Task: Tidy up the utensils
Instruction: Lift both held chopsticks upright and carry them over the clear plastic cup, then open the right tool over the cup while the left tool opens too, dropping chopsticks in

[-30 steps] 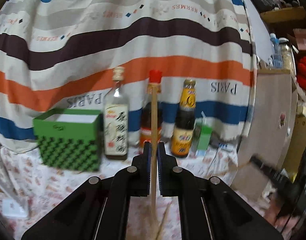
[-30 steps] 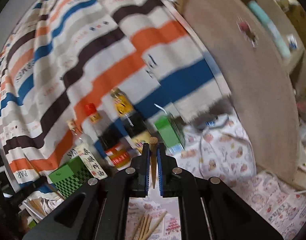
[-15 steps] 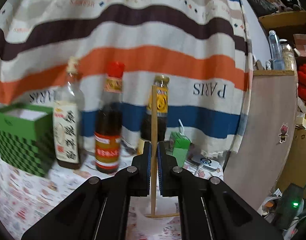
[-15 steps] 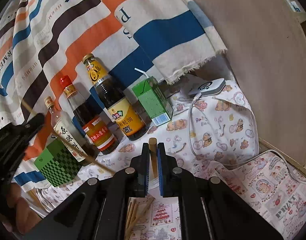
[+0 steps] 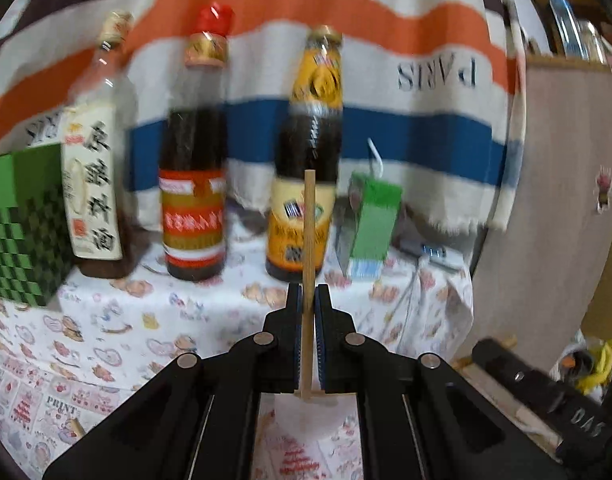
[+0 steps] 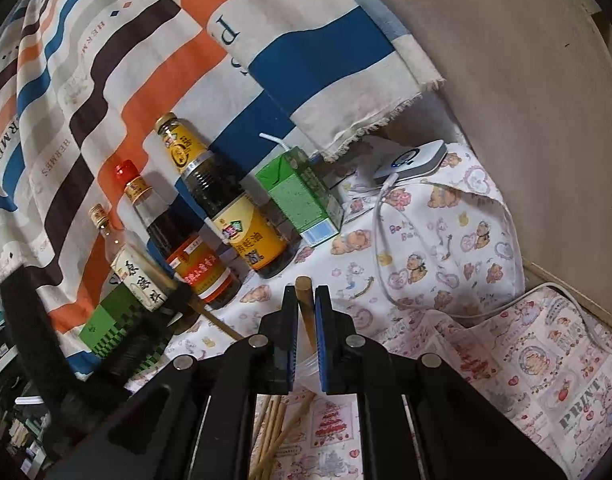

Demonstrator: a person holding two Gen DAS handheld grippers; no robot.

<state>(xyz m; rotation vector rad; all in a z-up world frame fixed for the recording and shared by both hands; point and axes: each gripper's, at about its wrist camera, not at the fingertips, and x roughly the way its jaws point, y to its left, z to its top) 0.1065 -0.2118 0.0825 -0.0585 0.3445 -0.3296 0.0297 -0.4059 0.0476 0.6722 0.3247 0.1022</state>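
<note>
Two wooden chopsticks were held at this moment, one in each gripper. The left gripper had its fingers pressed on a thin chopstick that stood upright at the centre of the left wrist view, its top rising in front of the yellow-labelled bottle and its lower end just above a white cup-like holder at the bottom centre, across whose rim another stick seemed to lie. The right gripper was clamped on a thicker stick, only its blunt end showing between the pads, with more loose chopsticks lying below at the bottom centre of the right wrist view. Left of centre in that view the left gripper and its stick crossed in front of the clear bottle and the red-capped bottle. The main risk, as I judged it, was the narrow grip: a thin round stick pinched at one spot could pivot or slip and miss the holder. Because the left view was blurred by motion, a quick swing could also knock a tall bottle at the upper centre, or the green carton to its right. The white cable on the printed cloth at the right might snag a low pass.
</note>
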